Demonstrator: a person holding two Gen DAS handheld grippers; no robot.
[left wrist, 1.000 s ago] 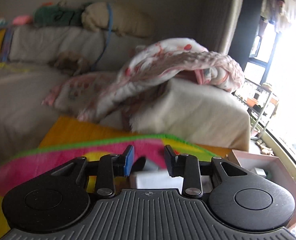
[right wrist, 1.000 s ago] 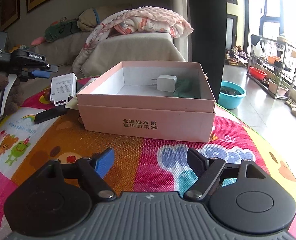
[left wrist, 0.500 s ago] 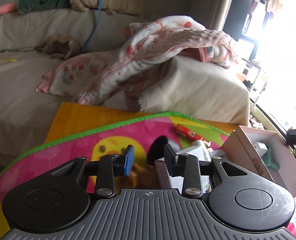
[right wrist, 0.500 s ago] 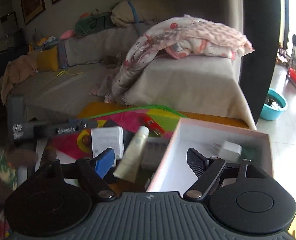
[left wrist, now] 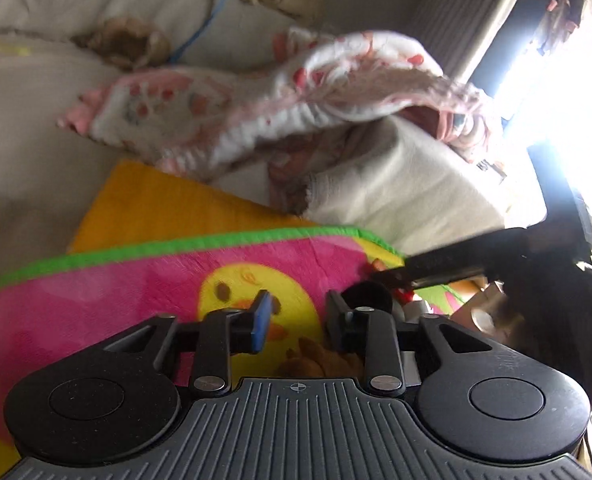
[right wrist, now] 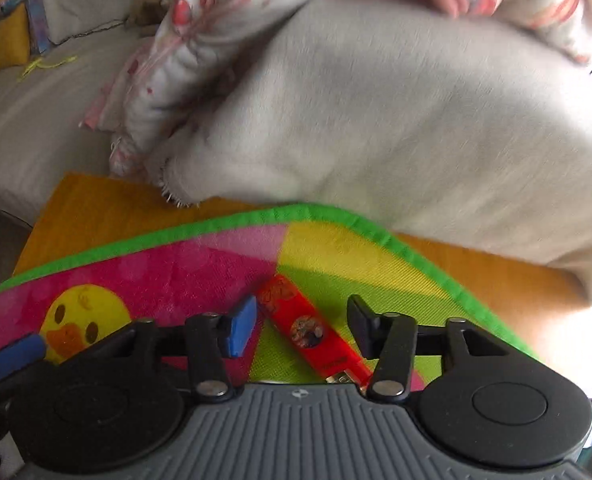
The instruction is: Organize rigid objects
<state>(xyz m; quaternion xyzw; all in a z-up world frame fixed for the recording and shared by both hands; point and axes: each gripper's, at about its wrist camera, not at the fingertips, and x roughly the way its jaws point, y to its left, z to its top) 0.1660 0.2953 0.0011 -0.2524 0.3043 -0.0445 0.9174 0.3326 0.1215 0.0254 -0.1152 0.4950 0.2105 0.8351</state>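
Probably a home living room: covered sofa [left wrist: 396, 196], crumpled blanket [left wrist: 280, 104].

Right gripper [right wrist: 300, 330] swung from box to lighter [right wrist: 310, 330].

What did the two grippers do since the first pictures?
The right gripper swung away from the pink box toward the mat's far edge; it now sits over the red lighter, jaws closing around it but not yet pressing. The left gripper tipped downward over the duck mat, jaws closing on nothing. The blanket and sofa stayed put.
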